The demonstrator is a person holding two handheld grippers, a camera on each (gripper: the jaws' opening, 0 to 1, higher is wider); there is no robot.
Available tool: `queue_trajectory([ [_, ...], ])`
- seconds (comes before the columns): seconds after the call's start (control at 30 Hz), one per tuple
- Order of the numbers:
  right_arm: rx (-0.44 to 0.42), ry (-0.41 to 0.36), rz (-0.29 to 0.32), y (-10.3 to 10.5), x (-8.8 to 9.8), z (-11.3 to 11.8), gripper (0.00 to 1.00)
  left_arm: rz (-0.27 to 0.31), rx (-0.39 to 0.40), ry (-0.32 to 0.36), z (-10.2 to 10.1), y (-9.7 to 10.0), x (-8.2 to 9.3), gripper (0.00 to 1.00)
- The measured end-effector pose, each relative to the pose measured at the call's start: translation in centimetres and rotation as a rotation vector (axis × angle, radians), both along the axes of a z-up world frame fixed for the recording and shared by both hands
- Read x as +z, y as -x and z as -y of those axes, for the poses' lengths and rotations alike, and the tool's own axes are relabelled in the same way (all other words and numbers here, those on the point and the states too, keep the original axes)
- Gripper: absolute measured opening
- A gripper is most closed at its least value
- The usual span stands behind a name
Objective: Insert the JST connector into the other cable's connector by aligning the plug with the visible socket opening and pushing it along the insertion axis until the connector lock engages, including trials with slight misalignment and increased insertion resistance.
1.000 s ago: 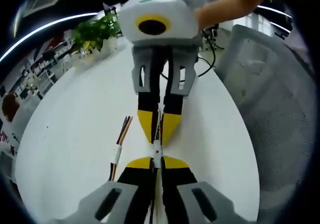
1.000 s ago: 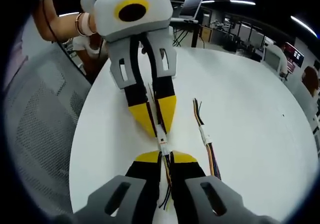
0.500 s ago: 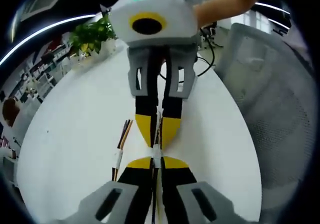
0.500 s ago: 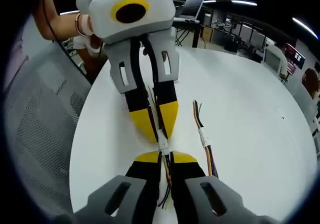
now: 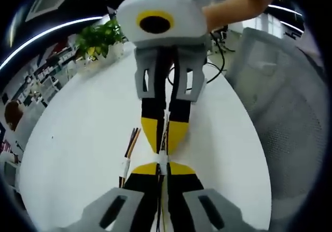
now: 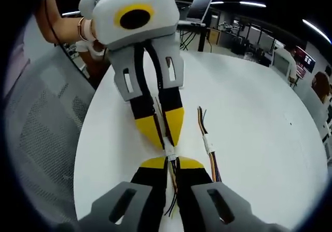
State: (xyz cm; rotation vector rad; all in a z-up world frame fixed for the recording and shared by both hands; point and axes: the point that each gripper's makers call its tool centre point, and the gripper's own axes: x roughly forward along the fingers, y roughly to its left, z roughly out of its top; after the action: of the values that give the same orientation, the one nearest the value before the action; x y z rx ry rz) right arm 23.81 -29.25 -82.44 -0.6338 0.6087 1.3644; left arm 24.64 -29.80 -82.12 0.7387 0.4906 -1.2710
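In the left gripper view, the left gripper (image 5: 163, 165) rises from the bottom centre with its yellow-tipped jaws pressed together on a cable whose white JST connector (image 5: 163, 158) sits right at the tips; the right gripper (image 5: 165, 138) comes down from the top centre, its own jaws pinched on the mating cable, tip to tip with it. Compared with a second ago the gap between the two pairs of yellow tips is narrower: the white connector body that was plainly exposed between them is now nearly covered, so the two halves seem to have been pushed further together along the insertion axis. My reading is that the plug is seated or very nearly so, though whether the lock has caught is too small to tell. The right gripper view shows the same meeting just below centre, the right gripper (image 6: 171, 162) at the bottom, the left gripper (image 6: 165, 134) from the upper left, the connector (image 6: 169, 152) between them. Counting: two grippers, two held cables joined at one connector pair, and one spare cable (image 6: 208, 144) with a white connector lying just right of the tips on the white round table (image 6: 259, 118). Farther out, one potted plant (image 5: 98, 33) in the upper left, one mesh chair (image 5: 282, 86) at right, one laptop (image 6: 199, 2) at the top.
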Motion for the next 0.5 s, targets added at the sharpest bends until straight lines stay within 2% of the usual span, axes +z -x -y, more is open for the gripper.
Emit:
queue_trajectory([
  [0.27,0.011,0.012,-0.007,-0.01,-0.67,-0.51,0.02,-0.019,0.008,-0.014,-0.44,0.52,-0.17,0.0],
  [0.5,0.007,0.009,0.01,-0.67,-0.35,-0.97,0.02,-0.012,0.028,-0.006,-0.82,-0.11,0.06,0.0],
])
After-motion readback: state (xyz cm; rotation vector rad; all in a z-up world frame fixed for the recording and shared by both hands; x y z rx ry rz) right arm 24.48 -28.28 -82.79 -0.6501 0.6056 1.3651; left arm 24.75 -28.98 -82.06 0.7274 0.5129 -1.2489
